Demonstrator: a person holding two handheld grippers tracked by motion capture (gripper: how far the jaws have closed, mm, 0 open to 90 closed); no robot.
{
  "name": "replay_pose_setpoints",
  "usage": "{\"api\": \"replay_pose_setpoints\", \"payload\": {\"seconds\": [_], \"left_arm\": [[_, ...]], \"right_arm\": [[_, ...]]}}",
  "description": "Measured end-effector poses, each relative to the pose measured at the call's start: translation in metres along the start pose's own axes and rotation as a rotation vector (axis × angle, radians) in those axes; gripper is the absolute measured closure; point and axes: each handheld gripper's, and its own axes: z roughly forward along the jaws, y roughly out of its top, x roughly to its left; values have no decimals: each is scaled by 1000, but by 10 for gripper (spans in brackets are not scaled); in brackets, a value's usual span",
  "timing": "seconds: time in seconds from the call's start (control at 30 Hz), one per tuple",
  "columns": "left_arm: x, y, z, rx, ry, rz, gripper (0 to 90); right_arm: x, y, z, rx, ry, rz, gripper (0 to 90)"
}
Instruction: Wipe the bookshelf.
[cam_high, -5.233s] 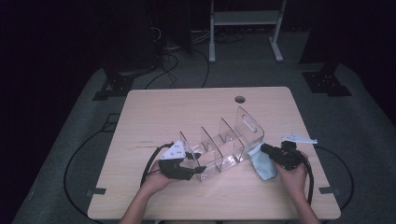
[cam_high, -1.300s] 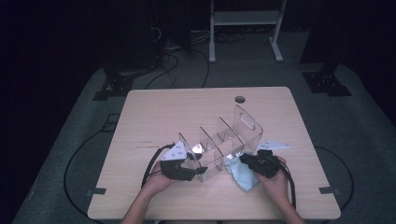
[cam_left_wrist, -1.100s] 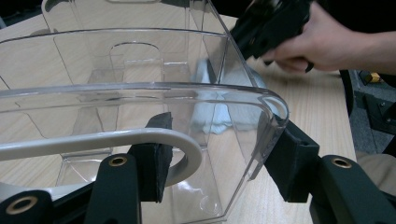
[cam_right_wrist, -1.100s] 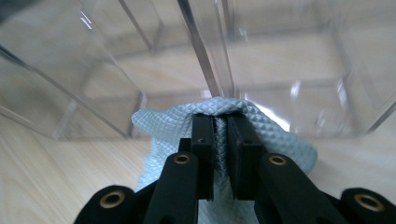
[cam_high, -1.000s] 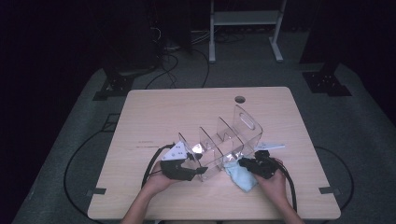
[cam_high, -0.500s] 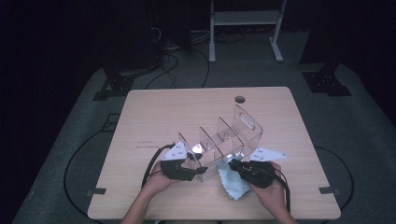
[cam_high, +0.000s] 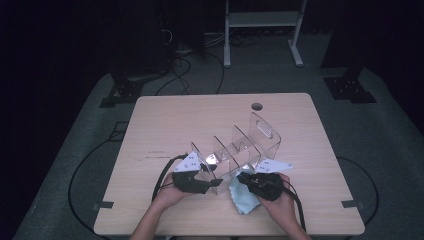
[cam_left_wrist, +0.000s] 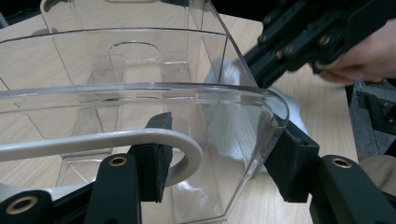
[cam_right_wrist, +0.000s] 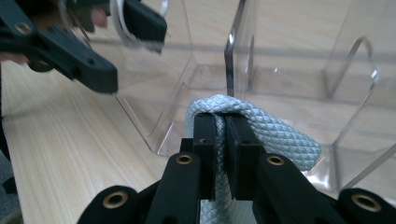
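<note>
Landmark: clear rack (cam_high: 240, 152), standing slantwise near the middle of the table (cam_high: 160, 120); its dividers upright; its handled end wall toward the far right

Left gripper (cam_high: 212, 181): at the rack's near end; in the left gripper view its jaws straddle the rack's curved near wall, one pad (cam_left_wrist: 156, 154) inside against the wall, the other outside at the rim's corner; clamped on the rack; same place and same grip as in the earlier frames

Right gripper (cam_high: 241, 176): at the rack's near right side, just beside its long wall; jaws pinched tight on a fold of the cloth (cam_right_wrist: 261, 126); in the right gripper view the pads meet with the quilted fabric looped over their tips

Cloth: pale blue (cam_high: 243, 196); its upper fold held up against the rack's outer wall; the rest trails down onto the table on the near right of the rack; seen through the clear wall in the left gripper view (cam_left_wrist: 233, 135)

Change: five seconds back the right gripper and cloth were by the rack's far right end; since then they have travelled along the wall toward its near end, closer to the left gripper; the rack itself has swung slightly; the cloth is now lifted higher against the wall than a second ago
</note>
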Motion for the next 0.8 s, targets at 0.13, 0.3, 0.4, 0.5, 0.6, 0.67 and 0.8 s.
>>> {"api": "replay_pose_setpoints", "payload": {"seconds": [0.13, 0.3, 0.4, 0.5, 0.6, 0.67, 0.8], "left_arm": [[0, 0, 0, 3, -2, 4, 459], [0, 0, 0, 0, -3, 3, 459], [0, 0, 0, 0, -4, 5, 459], [0, 0, 0, 1, -4, 6, 459], [0, 0, 0, 3, -4, 6, 459], [0, 0, 0, 3, -4, 4, 459], [-1, 0, 0, 3, -5, 6, 459]], "right_arm": [[-4, -10, 15, 63, -11, 14, 828], [-7, -15, 22, 98, -1, 32, 828], [-6, -10, 13, 53, -9, 29, 828], [-6, -8, 10, 40, -10, 29, 828], [-9, -15, 20, 89, -11, 39, 826], [-12, -20, 28, 128, -7, 54, 825], [-16, -23, 30, 143, 10, 86, 824]]}}
